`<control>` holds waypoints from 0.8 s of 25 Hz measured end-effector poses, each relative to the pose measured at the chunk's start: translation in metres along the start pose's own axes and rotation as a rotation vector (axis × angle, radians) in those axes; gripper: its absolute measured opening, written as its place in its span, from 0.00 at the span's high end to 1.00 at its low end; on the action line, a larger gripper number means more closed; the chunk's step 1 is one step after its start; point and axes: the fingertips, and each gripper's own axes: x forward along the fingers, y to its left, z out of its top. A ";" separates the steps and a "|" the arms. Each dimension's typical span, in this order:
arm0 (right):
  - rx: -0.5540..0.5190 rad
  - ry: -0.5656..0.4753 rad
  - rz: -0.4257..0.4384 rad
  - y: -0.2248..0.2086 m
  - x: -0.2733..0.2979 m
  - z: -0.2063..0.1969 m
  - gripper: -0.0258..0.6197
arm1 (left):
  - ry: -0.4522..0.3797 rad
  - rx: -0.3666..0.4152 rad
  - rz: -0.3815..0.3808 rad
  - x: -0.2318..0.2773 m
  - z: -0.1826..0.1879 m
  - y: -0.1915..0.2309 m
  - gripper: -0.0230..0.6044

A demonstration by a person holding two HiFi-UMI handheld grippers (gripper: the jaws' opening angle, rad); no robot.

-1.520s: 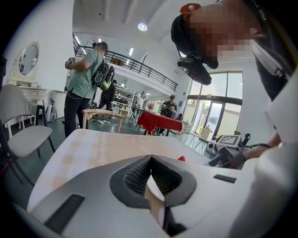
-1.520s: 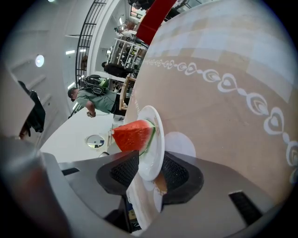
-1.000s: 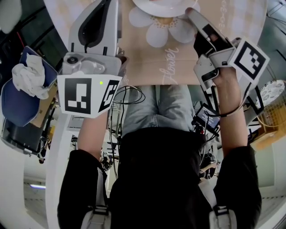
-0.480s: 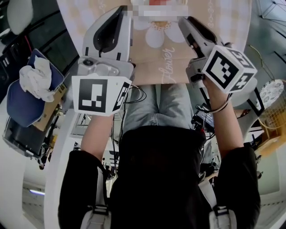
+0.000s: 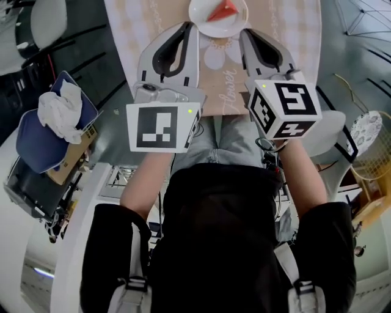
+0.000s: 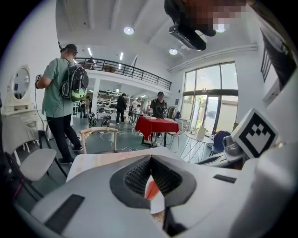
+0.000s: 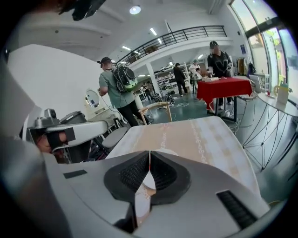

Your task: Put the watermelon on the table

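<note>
A red watermelon slice (image 5: 224, 10) is seen on a white plate (image 5: 204, 25) at the top centre of the head view. The plate is set on a table (image 5: 293, 30) covered with a flower-printed cloth. The left gripper (image 5: 186, 27) and the right gripper (image 5: 247, 33) are raised just below the plate, one at each side, apart from it. The jaws of both are pressed together at the tips, and nothing is pinched. In the left gripper view the slice is glimpsed through the gap behind the closed tips.
</note>
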 end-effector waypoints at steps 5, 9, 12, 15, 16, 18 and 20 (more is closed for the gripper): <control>-0.105 -0.057 -0.012 0.029 -0.022 0.025 0.93 | -0.011 -0.004 0.014 -0.016 0.019 -0.008 0.95; -0.145 -0.095 -0.018 0.043 -0.039 0.043 0.93 | 0.011 0.023 0.028 -0.026 0.030 -0.012 0.95; -0.151 -0.137 -0.033 0.044 -0.053 0.061 0.93 | 0.013 0.041 0.020 -0.034 0.042 -0.016 0.95; -0.156 -0.177 -0.056 0.046 -0.072 0.076 0.93 | 0.001 0.040 0.011 -0.048 0.054 -0.020 0.95; -0.158 -0.189 -0.062 0.047 -0.077 0.081 0.93 | -0.001 0.039 0.005 -0.051 0.056 -0.021 0.95; -0.162 -0.206 -0.071 0.049 -0.087 0.088 0.93 | 0.000 0.042 -0.009 -0.057 0.061 -0.023 0.95; -0.166 -0.219 -0.080 0.053 -0.096 0.094 0.93 | -0.009 0.049 -0.020 -0.064 0.069 -0.025 0.95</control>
